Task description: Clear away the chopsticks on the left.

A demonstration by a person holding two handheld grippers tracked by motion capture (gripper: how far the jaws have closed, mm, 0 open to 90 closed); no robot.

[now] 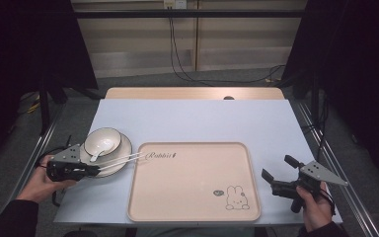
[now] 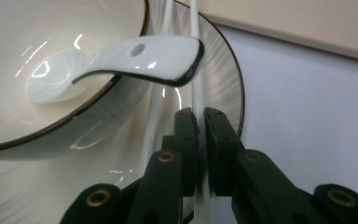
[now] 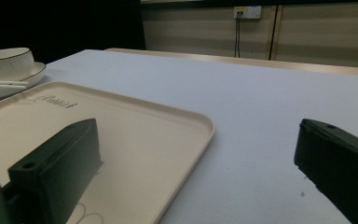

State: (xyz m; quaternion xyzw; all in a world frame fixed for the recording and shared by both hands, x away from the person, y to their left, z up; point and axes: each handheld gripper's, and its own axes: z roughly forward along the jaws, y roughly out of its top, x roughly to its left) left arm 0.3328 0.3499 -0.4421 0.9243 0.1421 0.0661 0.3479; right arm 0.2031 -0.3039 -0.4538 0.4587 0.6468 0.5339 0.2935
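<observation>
I judge I'm at the pick-up of the chopsticks (image 1: 123,159), which lie across the plate (image 1: 123,148) rim, tips reaching onto the tray (image 1: 192,197) corner. My left gripper (image 2: 199,140) has its jaws pinched nearly together around one white stick at the handle end; the other stick lies just beside. Next I would lift gently, clear of the spoon (image 2: 140,58) resting in the bowl (image 1: 103,140). My right gripper (image 1: 276,178) hovers over the surface (image 1: 202,118) beside the tray, jaws wide, holding nothing.

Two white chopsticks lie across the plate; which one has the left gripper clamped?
The right-hand chopstick in the left gripper view sits between the left gripper's closed jaws; the other chopstick runs free alongside, left of them.
</observation>
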